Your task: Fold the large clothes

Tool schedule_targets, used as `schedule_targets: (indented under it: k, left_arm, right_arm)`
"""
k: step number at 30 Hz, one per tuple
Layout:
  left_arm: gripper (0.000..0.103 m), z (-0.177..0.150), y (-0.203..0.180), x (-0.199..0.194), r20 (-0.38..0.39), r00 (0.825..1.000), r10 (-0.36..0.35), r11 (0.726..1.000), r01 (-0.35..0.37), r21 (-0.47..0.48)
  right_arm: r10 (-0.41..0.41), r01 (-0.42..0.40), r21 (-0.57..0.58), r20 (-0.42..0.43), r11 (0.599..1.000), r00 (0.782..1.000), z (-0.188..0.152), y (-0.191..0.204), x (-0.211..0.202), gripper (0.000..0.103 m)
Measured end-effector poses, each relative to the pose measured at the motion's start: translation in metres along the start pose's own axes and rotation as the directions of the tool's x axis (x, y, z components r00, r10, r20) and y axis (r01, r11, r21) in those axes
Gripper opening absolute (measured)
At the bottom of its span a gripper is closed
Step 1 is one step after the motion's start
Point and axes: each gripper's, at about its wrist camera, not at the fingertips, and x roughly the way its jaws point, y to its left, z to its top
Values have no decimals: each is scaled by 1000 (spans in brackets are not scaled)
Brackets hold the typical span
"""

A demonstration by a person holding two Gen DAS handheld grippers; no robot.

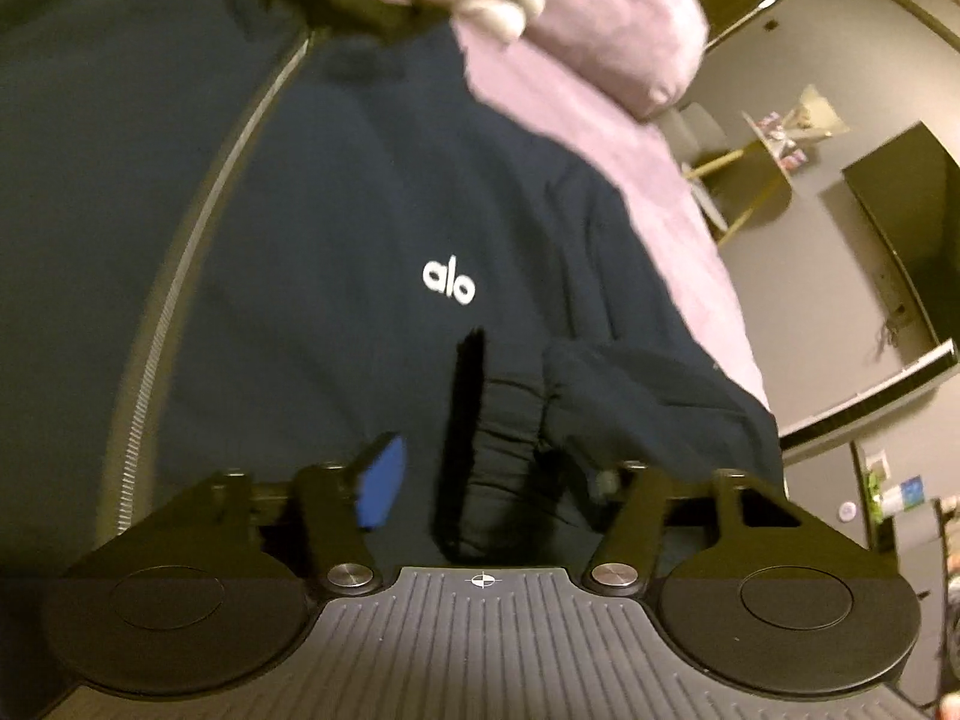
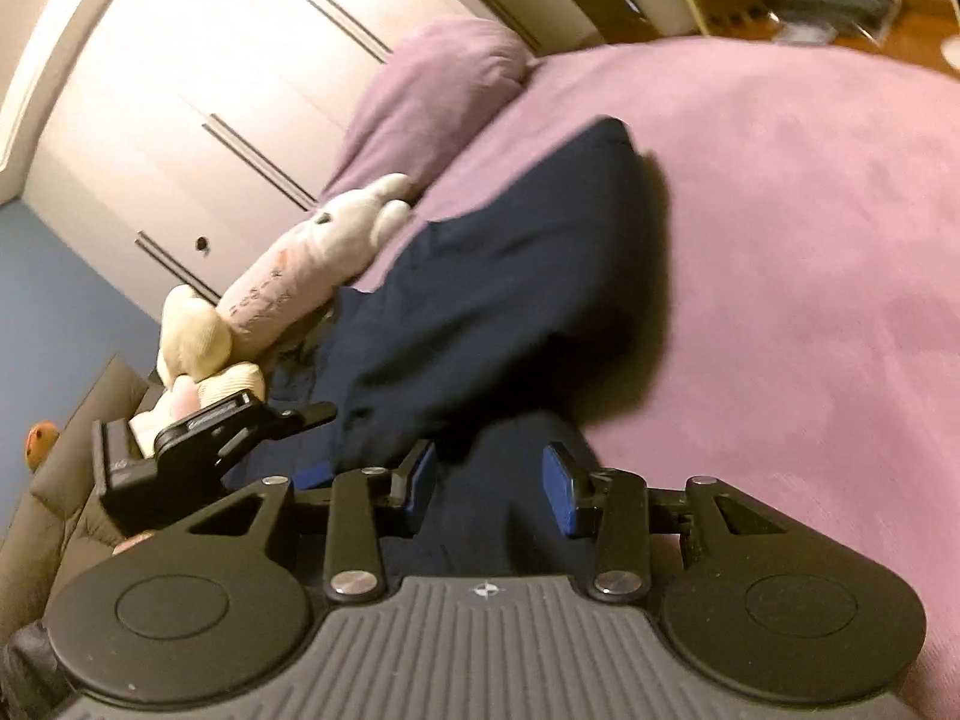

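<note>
The hoodie (image 1: 336,192) lies spread on the purple bed (image 2: 810,228), zipper (image 1: 174,300) running up the front and the small white logo (image 1: 449,283) facing me. My left claw (image 1: 480,480) is over the gathered cuff (image 1: 510,450); folds of it sit between the jaws, but with one pad hidden by cloth I cannot tell whether I have actually clenched on it. My right claw (image 2: 489,489) sits low over the dark cloth with a clear gap between its blue pads (image 2: 561,498), so I read it as released, fabric between but not pinched. To fold well, I think both claws should bite a single layer at matching edges, lift together, and carry the side across evenly, keeping clear of the stuffed toy (image 2: 288,282) and pillow (image 2: 432,96) beside the hoodie.
</note>
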Motion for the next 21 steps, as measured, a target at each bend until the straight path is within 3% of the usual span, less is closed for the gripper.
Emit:
schedule_targets:
  k: [2,4,7,10,13,15,17,19,20,21]
  left_arm:
    - [30,1,0,8,-21,1000,-15,1000,14,-18]
    - [24,1,-1,13,-40,999,-17,999,15,-42]
    - [11,3,-2,8,-7,1000,-22,998,22,-59]
    - [9,14,-6,-21,73,996,-47,998,50,-43]
    - [9,33,-1,-61,171,985,6,1000,-7,8]
    - [9,42,8,-89,248,962,118,989,-137,61]
    - [9,44,19,-103,314,908,278,938,-327,114]
    - [10,42,38,-105,332,858,392,882,-453,128]
    - [10,41,49,-104,319,847,424,870,-479,117]
    - [15,38,61,-104,301,863,405,887,-451,98]
  right_arm:
    - [9,-9,33,-6,999,1000,-1,-9,2,40]
    - [6,-5,34,-7,999,1000,-3,-10,5,40]
    - [0,0,14,-7,1000,1000,-3,-4,16,40]
    - [-10,10,-1,-8,1000,1000,-8,2,10,40]
    - [-19,19,-12,9,1000,1000,-6,6,10,40]
    - [-21,22,-19,27,1000,999,-1,10,9,40]
    - [-19,20,-25,32,999,999,3,14,11,40]
    - [-16,17,-33,28,999,999,4,18,17,40]
    - [-14,15,-36,22,999,1000,5,20,20,40]
    - [-11,12,-38,15,999,1000,5,22,24,40]
